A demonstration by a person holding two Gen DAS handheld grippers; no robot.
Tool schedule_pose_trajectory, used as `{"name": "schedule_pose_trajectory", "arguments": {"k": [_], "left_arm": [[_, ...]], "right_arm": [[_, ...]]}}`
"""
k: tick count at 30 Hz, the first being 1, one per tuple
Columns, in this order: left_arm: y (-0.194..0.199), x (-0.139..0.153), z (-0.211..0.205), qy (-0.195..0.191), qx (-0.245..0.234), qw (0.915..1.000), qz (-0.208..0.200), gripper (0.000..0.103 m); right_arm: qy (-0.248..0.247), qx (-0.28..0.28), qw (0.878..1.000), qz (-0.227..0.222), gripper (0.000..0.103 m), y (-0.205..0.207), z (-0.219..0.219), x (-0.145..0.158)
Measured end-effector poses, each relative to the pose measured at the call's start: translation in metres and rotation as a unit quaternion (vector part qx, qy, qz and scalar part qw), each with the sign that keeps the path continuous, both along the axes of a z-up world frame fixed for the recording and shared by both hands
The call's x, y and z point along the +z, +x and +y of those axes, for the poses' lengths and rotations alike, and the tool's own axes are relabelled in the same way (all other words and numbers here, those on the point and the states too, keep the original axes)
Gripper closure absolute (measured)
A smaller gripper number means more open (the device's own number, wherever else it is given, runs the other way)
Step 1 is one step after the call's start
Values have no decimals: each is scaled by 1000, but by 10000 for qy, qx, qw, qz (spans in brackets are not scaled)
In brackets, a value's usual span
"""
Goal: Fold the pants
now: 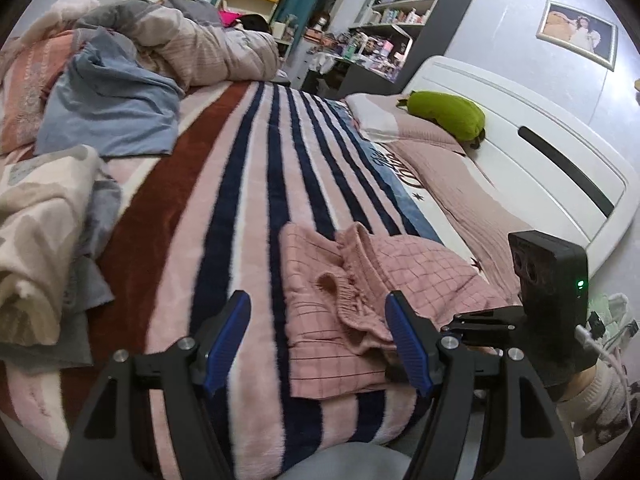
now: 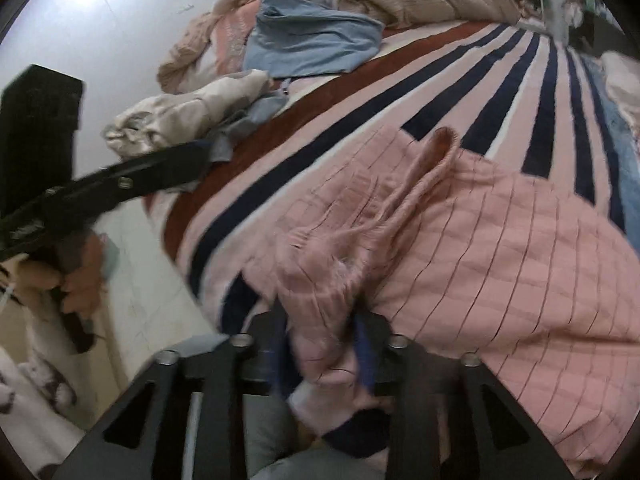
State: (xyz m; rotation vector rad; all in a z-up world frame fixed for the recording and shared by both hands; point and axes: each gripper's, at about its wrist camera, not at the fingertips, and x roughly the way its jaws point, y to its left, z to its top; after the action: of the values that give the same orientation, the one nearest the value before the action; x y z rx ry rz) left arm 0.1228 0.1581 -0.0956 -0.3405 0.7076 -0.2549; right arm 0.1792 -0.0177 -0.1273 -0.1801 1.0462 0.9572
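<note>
Pink checked pants lie bunched on the striped blanket near the bed's front edge, elastic waistband up. My left gripper is open and empty, its blue pads on either side of the pants' near left part, just above the blanket. My right gripper is shut on a fold of the pink pants, pinching the fabric together with a bit of blanket edge. The right gripper's body also shows in the left wrist view, and the left gripper's body shows in the right wrist view.
The striped blanket covers the bed. A blue garment, a beige garment and a rumpled duvet lie at the far left. A green plush rests on pillows by the white headboard. Shelves stand behind.
</note>
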Motion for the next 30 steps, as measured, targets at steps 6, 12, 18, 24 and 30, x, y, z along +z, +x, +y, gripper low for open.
{"name": "schedule_pose_trajectory", "arguments": {"k": [6, 12, 18, 24, 30], "left_arm": [[20, -6, -24, -124, -340, 9992, 166, 37], [53, -23, -35, -537, -401, 9963, 541, 37], [79, -37, -38, -482, -255, 9955, 777, 57], [79, -43, -43, -249, -411, 9943, 954, 73], [61, -40, -34, -153, -447, 9943, 952, 73]], "right_arm": [[514, 74, 9985, -165, 61, -15, -32, 30], [544, -792, 9888, -1143, 60, -7, -94, 63], [129, -1624, 9733, -1618, 60, 10, -148, 47], [268, -1745, 9759, -1285, 60, 19, -168, 19], [416, -1816, 9743, -1266, 60, 15, -171, 12]]}}
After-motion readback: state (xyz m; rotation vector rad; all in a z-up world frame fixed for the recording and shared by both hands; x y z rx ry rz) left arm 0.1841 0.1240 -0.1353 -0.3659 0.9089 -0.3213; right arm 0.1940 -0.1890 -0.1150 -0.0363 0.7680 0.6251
